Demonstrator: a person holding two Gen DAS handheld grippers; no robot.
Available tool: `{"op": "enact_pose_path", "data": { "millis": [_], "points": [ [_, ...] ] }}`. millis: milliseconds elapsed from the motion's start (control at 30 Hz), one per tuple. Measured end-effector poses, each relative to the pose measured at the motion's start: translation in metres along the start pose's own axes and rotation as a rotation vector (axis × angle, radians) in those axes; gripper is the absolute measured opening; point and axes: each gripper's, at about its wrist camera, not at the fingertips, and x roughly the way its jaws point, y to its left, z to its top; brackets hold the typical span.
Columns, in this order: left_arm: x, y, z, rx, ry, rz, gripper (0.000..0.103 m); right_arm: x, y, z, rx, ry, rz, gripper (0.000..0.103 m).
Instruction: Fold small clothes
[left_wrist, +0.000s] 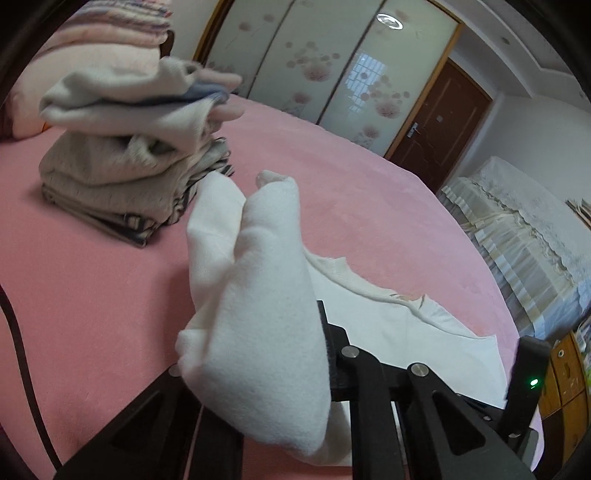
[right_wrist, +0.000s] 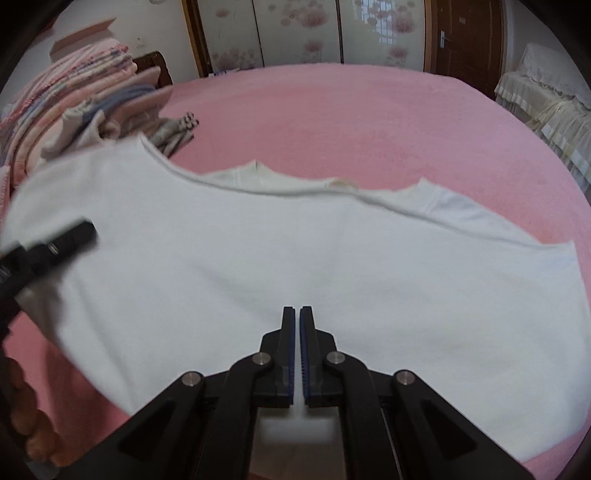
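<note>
A white shirt (right_wrist: 295, 258) lies spread on the pink bed (right_wrist: 369, 122), its neckline at the far edge. My left gripper (left_wrist: 314, 332) is shut on the shirt's left part and holds a thick fold of white cloth (left_wrist: 258, 295) raised above the bed; the cloth hides its left finger. The left gripper also shows, blurred, at the left edge of the right wrist view (right_wrist: 55, 243). My right gripper (right_wrist: 298, 314) is shut with its jaws together, low over the middle of the shirt's near part. Whether it pinches cloth cannot be told.
A stack of folded clothes (left_wrist: 133, 155) stands on the bed at the far left, with striped folded blankets (right_wrist: 55, 96) behind it. Wardrobe doors (left_wrist: 332, 62) and a brown door (left_wrist: 439, 122) are behind the bed. A covered sofa (left_wrist: 524, 229) stands to the right.
</note>
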Motion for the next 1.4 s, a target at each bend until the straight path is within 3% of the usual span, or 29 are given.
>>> {"op": "enact_pose_path", "data": {
  "millis": [233,567,867,1400],
  "points": [
    [-0.021,-0.041,0.007,0.083,-0.043,-0.015,0.011,-0.005,-0.006,-0.002,0.014,-0.003,0.032,0.002],
    [-0.029,-0.113,0.010,0.196,-0.049,-0.058,0.011,-0.055,-0.052,-0.010,0.108,-0.060,0.058,0.002],
    [-0.017,-0.184,-0.005,0.247,0.003,-0.083,0.011,-0.077,-0.109,-0.024,0.198,-0.081,0.046,0.002],
    [0.020,-0.247,-0.039,0.300,0.125,-0.052,0.010,-0.094,-0.172,-0.037,0.273,-0.089,0.044,0.002]
  ]
}}
